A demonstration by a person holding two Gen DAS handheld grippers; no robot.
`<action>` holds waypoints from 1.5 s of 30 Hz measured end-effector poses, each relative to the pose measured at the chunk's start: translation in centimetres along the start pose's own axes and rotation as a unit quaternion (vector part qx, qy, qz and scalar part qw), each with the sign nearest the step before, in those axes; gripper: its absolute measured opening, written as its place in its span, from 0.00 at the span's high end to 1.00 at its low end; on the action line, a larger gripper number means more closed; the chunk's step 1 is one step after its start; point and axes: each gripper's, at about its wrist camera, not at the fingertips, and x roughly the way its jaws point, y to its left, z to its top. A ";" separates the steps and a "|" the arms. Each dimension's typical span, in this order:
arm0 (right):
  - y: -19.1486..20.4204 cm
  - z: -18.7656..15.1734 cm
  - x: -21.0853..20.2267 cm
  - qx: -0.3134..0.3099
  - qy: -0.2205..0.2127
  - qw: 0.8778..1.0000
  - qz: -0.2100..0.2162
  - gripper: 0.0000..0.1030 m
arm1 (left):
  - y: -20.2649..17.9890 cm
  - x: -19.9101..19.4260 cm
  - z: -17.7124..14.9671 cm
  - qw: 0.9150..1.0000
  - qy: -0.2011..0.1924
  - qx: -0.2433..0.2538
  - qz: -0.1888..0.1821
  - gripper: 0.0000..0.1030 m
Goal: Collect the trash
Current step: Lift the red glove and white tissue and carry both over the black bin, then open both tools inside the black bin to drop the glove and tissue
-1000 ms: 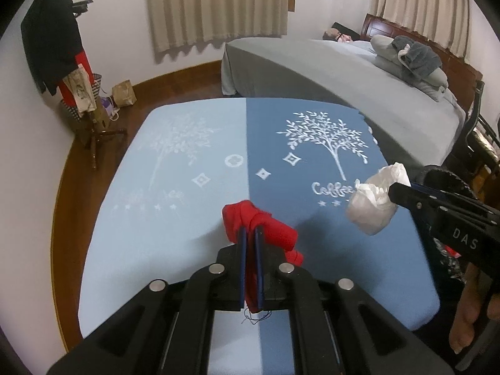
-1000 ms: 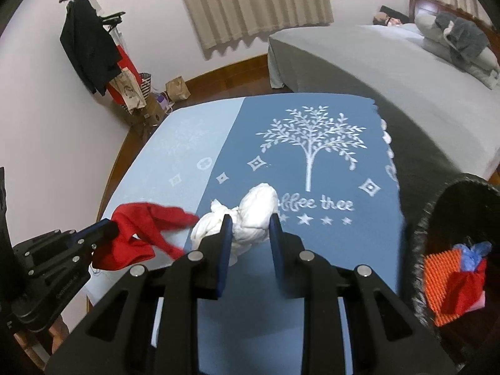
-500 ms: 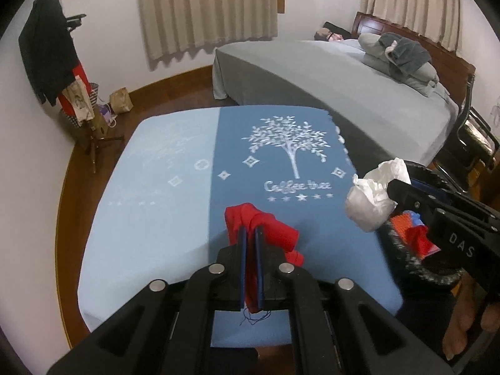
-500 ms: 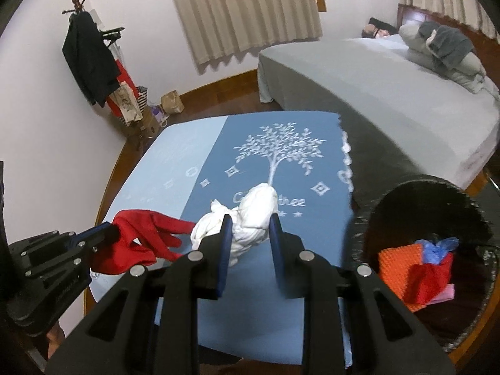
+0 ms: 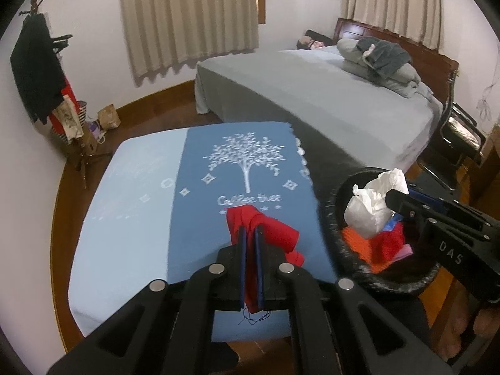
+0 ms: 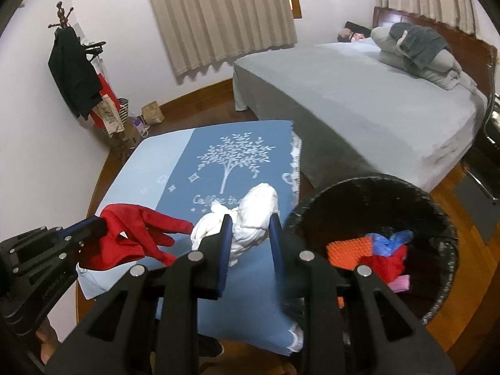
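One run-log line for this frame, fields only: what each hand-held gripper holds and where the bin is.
left hand-held gripper: shut on red cloth | right hand-held gripper: shut on white wad | black bin: right of table, holds scraps

Two tools carrying trash toward the bin

The left tool (image 5: 250, 234) pinches a red cloth (image 5: 265, 228) above the blue bench (image 5: 140, 218); at right, the right tool (image 5: 397, 201) holds a white wad (image 5: 372, 206) over the black bin (image 5: 337, 237) with colourful scraps inside.
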 end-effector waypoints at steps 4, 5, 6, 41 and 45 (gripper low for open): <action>-1.8 -0.5 -1.2 0.008 -0.002 1.000 -0.006 0.77 | -2.1 -0.5 0.1 1.000 -0.004 0.015 -0.005 0.95; -2.2 -0.5 -1.4 0.011 -0.002 1.000 -0.005 0.77 | -2.5 -0.6 0.2 1.000 -0.005 0.017 -0.008 0.95; -2.6 -0.6 -1.6 0.014 -0.002 1.000 -0.005 0.77 | -2.9 -0.7 0.3 1.000 -0.006 0.020 -0.009 0.95; -18.9 -2.6 -3.1 0.100 -0.003 0.991 -0.091 0.77 | -19.7 5.4 5.8 0.983 0.020 0.112 -0.144 0.95; -20.5 -3.2 -2.3 0.113 0.006 0.989 -0.097 0.77 | -20.9 7.2 5.5 0.980 0.034 0.117 -0.155 0.95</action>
